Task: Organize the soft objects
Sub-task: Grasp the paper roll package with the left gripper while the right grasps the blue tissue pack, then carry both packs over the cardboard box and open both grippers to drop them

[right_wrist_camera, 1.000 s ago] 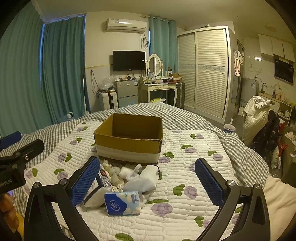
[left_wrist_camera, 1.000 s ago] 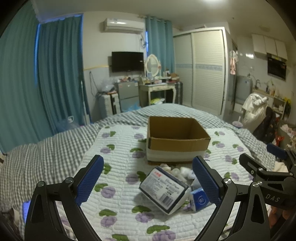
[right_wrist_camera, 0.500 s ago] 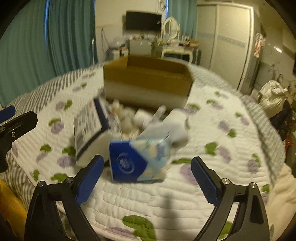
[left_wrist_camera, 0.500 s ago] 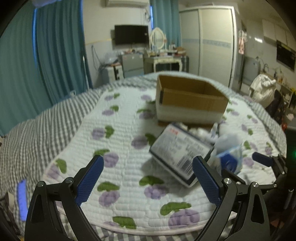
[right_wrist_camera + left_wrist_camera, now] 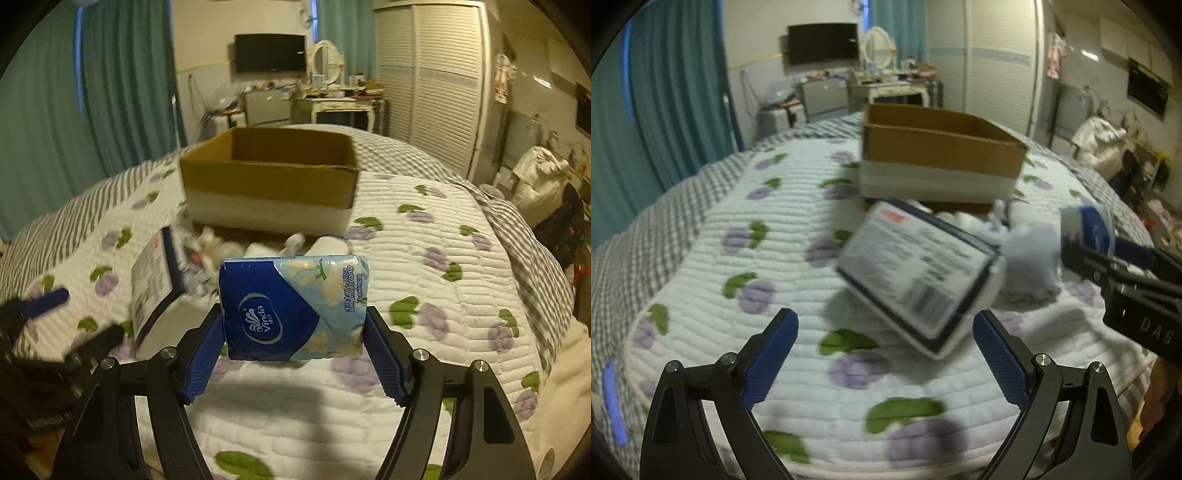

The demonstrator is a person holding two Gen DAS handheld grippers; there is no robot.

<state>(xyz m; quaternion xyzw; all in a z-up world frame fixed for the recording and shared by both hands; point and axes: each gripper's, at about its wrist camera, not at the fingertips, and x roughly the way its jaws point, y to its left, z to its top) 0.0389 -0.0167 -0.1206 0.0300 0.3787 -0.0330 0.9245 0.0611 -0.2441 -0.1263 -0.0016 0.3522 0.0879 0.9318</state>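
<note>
Right wrist view: the right gripper (image 5: pixel 295 347) is closing on the tissue pack (image 5: pixel 293 308), which stands between its blue pads (image 5: pixel 205 354) on the quilt (image 5: pixel 424 280); the pads look to meet its two ends, though I cannot tell how hard they press. The step in hand is the first pick, a grasp on the pack. Next, I judge, the squeeze should finish without crushing the soft pack, then a lift and a carry over the near wall of the box (image 5: pixel 269 177), which sits open behind the pile. In the left wrist view the left gripper (image 5: pixel 882 358) is spread wide and empty over the quilt, just short of the flat carton (image 5: pixel 916 273) that leans on the white soft things (image 5: pixel 1030 258). A second ago both grippers hung higher and farther back, the right one spread fully with the pack lying ahead of it; now both sit low and close, and the right jaws have narrowed about the pack.
</note>
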